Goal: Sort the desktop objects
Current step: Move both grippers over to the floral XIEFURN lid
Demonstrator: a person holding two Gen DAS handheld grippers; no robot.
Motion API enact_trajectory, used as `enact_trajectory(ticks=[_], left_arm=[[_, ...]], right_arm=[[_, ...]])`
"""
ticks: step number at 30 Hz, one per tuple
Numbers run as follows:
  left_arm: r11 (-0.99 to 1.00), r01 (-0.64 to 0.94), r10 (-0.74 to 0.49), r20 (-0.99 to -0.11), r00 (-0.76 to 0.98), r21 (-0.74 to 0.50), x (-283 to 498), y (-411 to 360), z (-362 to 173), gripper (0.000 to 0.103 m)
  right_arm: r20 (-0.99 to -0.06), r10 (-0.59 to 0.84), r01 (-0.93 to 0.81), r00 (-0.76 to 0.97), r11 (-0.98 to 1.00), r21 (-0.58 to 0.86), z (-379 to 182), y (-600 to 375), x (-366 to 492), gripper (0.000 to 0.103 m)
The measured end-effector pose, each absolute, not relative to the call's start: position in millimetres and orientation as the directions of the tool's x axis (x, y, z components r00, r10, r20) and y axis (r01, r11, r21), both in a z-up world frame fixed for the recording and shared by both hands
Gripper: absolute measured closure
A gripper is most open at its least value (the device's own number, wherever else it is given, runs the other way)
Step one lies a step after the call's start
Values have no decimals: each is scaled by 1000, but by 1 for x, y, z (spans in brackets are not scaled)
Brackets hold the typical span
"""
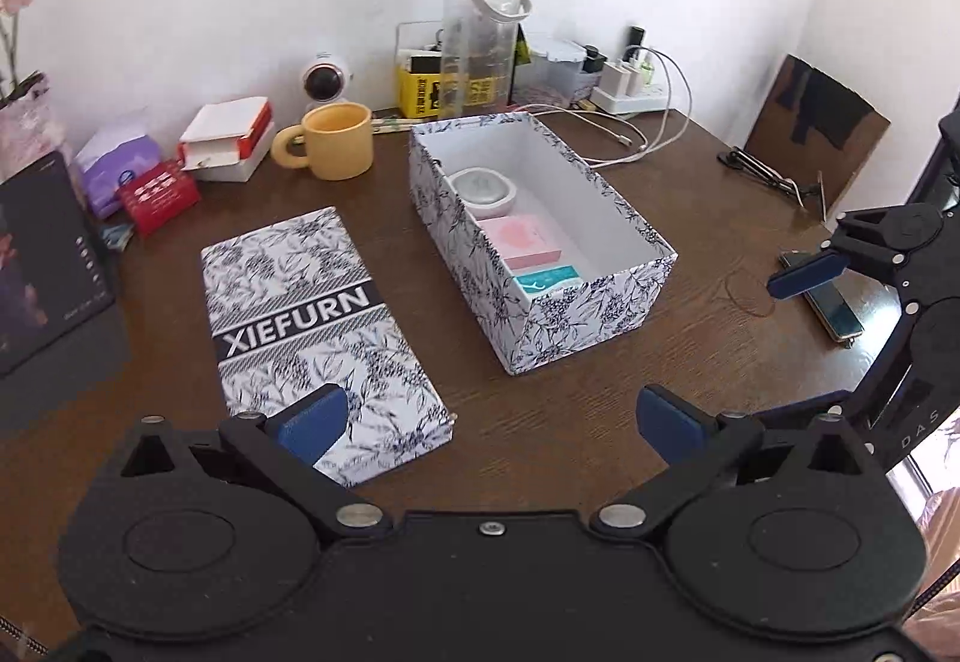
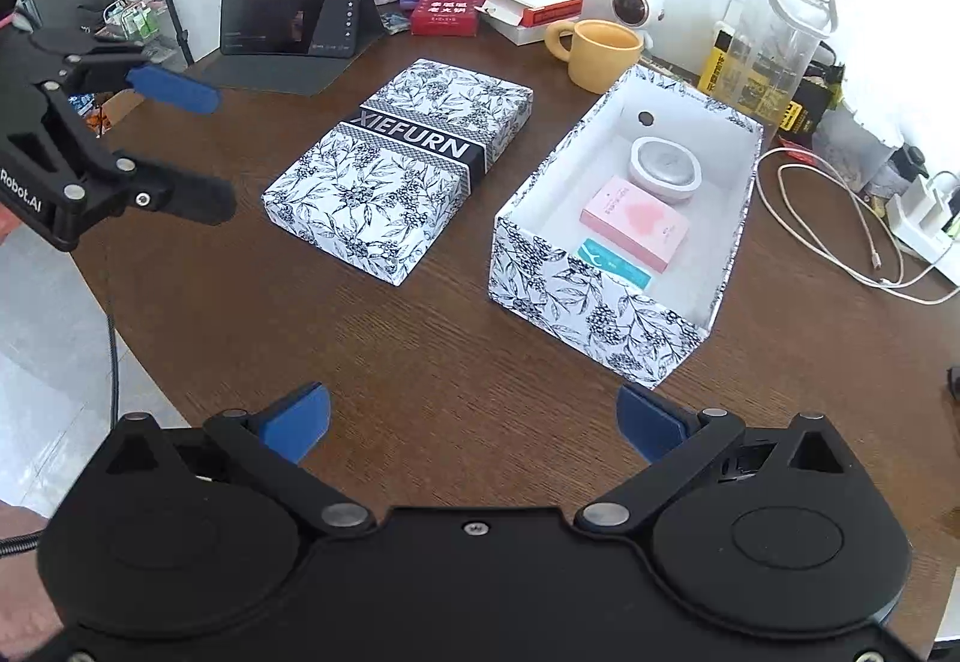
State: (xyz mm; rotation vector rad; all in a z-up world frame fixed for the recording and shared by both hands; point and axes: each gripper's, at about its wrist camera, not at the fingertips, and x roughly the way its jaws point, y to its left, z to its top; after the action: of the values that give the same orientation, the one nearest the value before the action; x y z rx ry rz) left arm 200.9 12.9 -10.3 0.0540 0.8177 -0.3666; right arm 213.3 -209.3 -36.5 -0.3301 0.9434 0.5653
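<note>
An open floral box [image 1: 600, 302] [image 2: 600, 320] stands on the brown desk. Inside it lie a white round case [image 1: 483, 189] [image 2: 665, 169], a pink carton [image 1: 528, 241] [image 2: 635, 221] and a teal packet [image 1: 549, 281] [image 2: 613, 263]. Its lid [image 1: 312, 326] [image 2: 396, 164], printed XIEFURN, lies flat to the left of the box. My left gripper [image 1: 492, 422] is open above the desk's near edge, its left pad over the lid's near corner. My right gripper [image 2: 474, 422] is open and holds nothing, in front of the box. Each gripper shows at the edge of the other's view.
Along the back wall stand a yellow mug [image 1: 336, 140] [image 2: 603, 53], a clear water bottle [image 1: 480, 32] [image 2: 780, 32], a small white camera [image 1: 324, 80], red-and-white boxes [image 1: 228, 137], a tissue pack and a power strip with white cables [image 2: 840, 218]. A tablet [image 2: 294, 5] leans at the left. A phone [image 1: 831, 302] lies at the right.
</note>
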Motion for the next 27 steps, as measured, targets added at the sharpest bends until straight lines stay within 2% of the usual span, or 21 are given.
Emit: enact_trajectory(ticks=[9,13,27], left_arm=[[973,134,-227,-688,689,-186,139,17,-16,0],[973,100,-218,-699,681,-206,127,13,-20,0],[976,70,-196,-706,680,-204,122,14,-19,0]], right_arm=[[-801,357,-563,481,826,30,-36,-235,170,0],[-789,381,-543,482,837,73,-40,-242,159,0],[-788,391,-541,475,836,89,-45,-243,153,0]])
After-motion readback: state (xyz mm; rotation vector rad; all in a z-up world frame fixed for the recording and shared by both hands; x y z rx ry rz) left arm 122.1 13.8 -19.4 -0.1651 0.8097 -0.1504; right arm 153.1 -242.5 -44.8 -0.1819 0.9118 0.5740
